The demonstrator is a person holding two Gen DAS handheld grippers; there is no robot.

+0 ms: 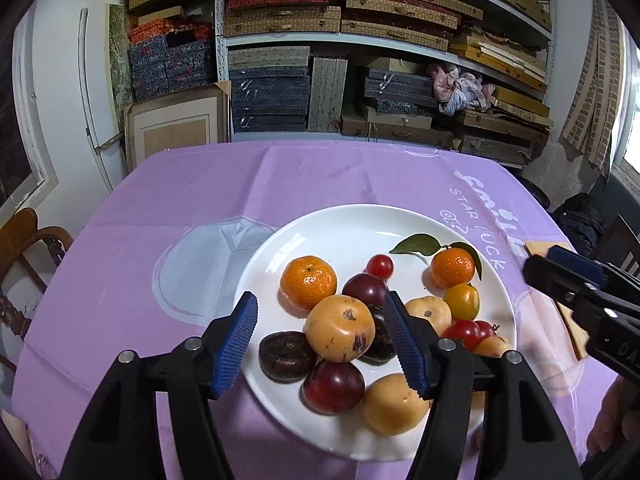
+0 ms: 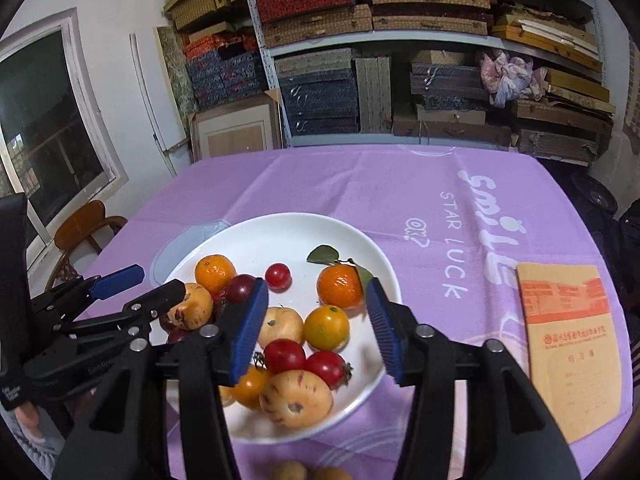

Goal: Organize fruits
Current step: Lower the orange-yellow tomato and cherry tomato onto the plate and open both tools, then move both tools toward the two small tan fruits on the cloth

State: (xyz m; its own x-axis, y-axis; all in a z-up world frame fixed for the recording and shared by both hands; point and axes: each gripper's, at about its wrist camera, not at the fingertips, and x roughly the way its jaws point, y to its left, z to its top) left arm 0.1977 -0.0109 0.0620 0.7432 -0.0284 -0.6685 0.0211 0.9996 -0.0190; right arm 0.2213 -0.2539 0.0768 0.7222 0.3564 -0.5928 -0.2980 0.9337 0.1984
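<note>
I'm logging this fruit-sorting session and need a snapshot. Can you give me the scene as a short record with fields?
surface: purple tablecloth with white lettering
container: white plate, holding all the fruit seen in the left wrist view
fruit: two mandarins, one plain, one with leaves; dark plums; cherry tomatoes; tan round fruits
left hand-held gripper: open above the plate, holding nothing
right hand-held gripper: open above the plate, holding nothing
beside plate: brown envelope

Household storeroom doubling as dining corner: metal shelving (image 1: 384, 40) stacked with woven and fabric-covered boxes (image 2: 316, 20); lilac-clothed table (image 2: 360, 184); wooden chair (image 2: 86, 224); window (image 2: 44, 120).
</note>
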